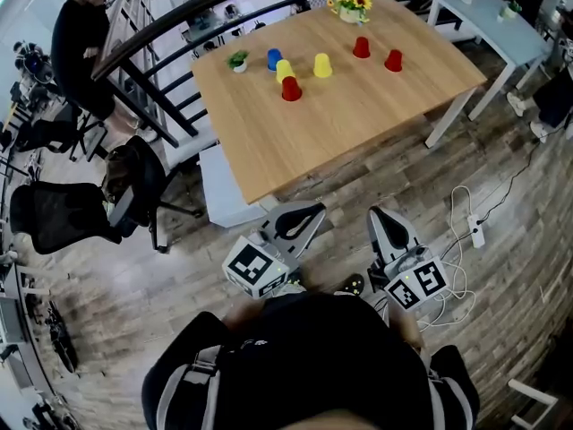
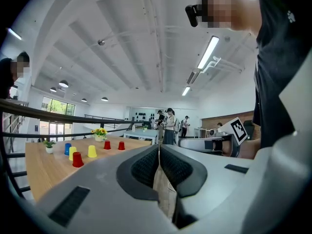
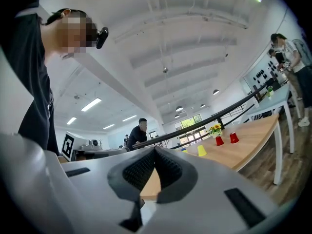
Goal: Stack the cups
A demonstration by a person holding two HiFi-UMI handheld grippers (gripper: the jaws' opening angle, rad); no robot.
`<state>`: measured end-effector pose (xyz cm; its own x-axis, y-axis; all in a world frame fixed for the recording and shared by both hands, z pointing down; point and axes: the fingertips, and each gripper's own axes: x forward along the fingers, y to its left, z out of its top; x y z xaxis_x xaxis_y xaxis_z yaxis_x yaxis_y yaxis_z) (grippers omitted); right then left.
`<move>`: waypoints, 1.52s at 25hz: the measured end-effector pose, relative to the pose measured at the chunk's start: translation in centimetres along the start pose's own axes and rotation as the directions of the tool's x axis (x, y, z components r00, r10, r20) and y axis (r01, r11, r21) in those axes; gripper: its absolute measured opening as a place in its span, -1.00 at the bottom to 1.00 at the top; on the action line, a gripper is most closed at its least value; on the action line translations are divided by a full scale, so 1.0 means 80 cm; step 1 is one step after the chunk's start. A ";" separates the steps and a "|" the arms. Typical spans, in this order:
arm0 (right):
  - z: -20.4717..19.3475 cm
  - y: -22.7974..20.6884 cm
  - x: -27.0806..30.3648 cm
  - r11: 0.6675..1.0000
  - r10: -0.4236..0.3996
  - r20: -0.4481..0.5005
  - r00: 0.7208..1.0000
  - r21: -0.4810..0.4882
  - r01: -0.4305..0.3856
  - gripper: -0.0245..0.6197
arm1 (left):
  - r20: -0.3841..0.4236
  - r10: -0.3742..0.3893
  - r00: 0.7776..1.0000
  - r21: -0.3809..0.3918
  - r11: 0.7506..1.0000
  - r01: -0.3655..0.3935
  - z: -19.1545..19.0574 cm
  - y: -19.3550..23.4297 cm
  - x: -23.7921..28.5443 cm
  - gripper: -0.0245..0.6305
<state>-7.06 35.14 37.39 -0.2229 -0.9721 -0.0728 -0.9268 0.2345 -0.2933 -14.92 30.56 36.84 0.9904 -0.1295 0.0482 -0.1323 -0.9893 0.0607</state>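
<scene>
Six upturned cups stand apart on the far half of the wooden table: a blue cup, a yellow cup and a red cup close together, another yellow cup, and two red cups. My left gripper and right gripper are held near my body, short of the table's near edge, both shut and empty. In the left gripper view the red cup and blue cup show far off to the left. In the right gripper view two red cups show beyond the shut right gripper.
A small green plant and a sunflower pot sit at the table's far side. A black railing runs behind it. Office chairs and a seated person are left. A white table and floor cables lie right.
</scene>
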 end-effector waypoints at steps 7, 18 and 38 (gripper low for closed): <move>0.011 -0.019 -0.018 1.000 -0.003 0.051 0.999 0.022 0.002 -0.92 | -0.007 0.001 1.000 0.001 1.000 -0.001 -0.001 -0.008 0.020 -0.87; 0.036 -0.072 -0.074 1.000 -0.028 0.071 0.997 0.006 0.027 -0.91 | -0.005 -0.005 1.000 0.026 1.000 0.005 0.003 -0.049 0.084 -0.87; 0.035 -0.120 -0.119 0.997 -0.018 0.072 0.997 0.073 0.012 -0.89 | -0.054 0.048 0.997 0.059 0.997 -0.045 -0.007 -0.076 0.134 -0.87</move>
<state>4.79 42.15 38.26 -0.1842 -0.9735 -0.1356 -0.9048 0.2219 -0.3635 -3.55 35.27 37.58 0.9794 -0.1729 0.1047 -0.1738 -0.9848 0.0000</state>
